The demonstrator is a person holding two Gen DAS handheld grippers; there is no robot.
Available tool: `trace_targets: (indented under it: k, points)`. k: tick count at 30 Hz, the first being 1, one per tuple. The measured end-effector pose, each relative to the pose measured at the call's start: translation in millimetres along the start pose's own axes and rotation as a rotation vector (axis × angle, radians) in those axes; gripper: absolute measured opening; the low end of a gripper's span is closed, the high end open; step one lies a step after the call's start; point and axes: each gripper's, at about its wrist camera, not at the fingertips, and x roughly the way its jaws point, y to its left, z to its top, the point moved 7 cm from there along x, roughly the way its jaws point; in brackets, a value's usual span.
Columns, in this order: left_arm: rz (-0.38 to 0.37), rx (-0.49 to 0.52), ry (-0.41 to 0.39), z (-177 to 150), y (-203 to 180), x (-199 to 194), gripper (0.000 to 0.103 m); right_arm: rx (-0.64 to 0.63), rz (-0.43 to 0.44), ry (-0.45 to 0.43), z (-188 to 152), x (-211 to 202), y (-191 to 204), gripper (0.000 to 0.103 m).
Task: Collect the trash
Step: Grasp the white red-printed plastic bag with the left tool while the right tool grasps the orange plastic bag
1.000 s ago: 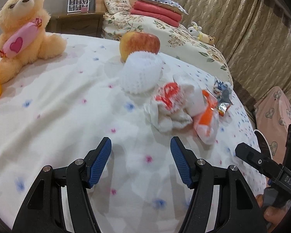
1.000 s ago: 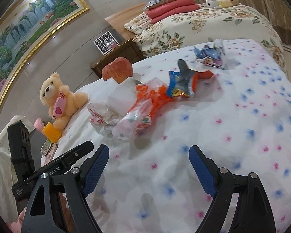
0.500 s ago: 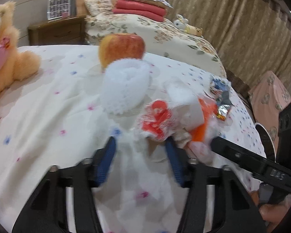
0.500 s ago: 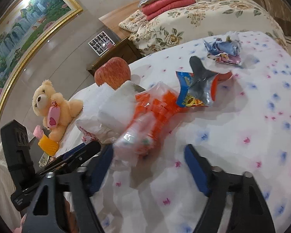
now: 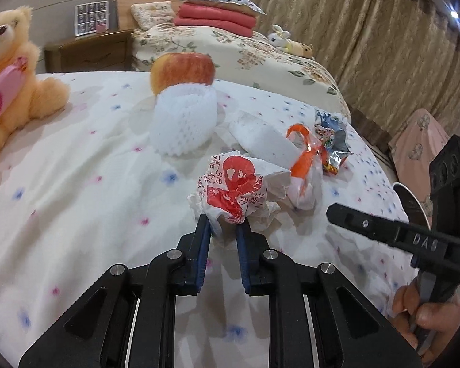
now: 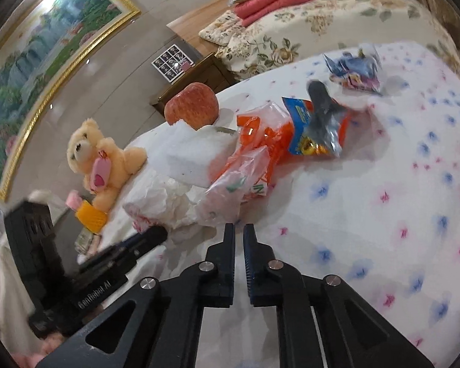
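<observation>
Item, bedspread (image 5: 76, 184), white with small pink and blue flowers, bearing: crumpled white paper wrapper with red print (image 5: 236, 190), its near edge pinched between the blue-padded jaws of the left gripper (image 5: 223, 230), which have just closed onto it; touching it, a clear-and-orange plastic bag (image 6: 245, 165), lying just beyond the right gripper (image 6: 238, 230), whose jaws have just drawn nearly together with only a narrow gap, whether they nip the bag's near edge cannot be told. Further along the spread: white foam block (image 6: 196, 159), white foam net sleeve (image 5: 184, 122) against a red-yellow apple (image 5: 182, 69), blue-and-silver foil snack wrapper (image 6: 316, 122), second crumpled blue foil wrapper (image 6: 355, 70); cream plush bear with pink heart (image 5: 6, 92) at the far left.
</observation>
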Motion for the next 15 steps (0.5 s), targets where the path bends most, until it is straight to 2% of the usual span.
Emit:
trace_targets:
  k: [1, 2, 4, 9, 12, 14, 15]
  points:
    - [0.003, -0.016, -0.006, -1.3, 2.2, -3.1, 0.016, 0.000, -0.002, -0.011, 2.0, -1.1, 0.1, 0.033]
    - [0.004, -0.030, -0.011, -3.1, 4.3, -5.7, 0.016, 0.001, -0.002, -0.023, 3.2, -2.5, 1.0, 0.057]
    - [0.007, -0.060, -0.014, -8.1, 10.0, -11.1, 0.016, -0.003, -0.009, -0.050, 8.0, -3.0, 3.2, 0.067]
    - [0.012, -0.081, -0.012, -13.7, 14.7, -17.6, 0.016, 0.045, -0.021, -0.059, 22.9, 15.1, 1.0, 0.067]
    - [0.009, -0.086, -0.011, -15.8, 12.7, -20.1, 0.016, 0.086, 0.006, -0.043, 27.2, 26.9, -1.0, 0.065]
    - [0.003, -0.091, -0.013, -17.2, 10.4, -22.2, 0.016, 0.068, 0.010, -0.028, 25.8, 31.2, 1.9, 0.044]
    - [-0.001, -0.091, -0.014, -18.9, 10.4, -23.4, 0.016, 0.053, 0.013, -0.024, 24.0, 31.1, 4.6, 0.044]
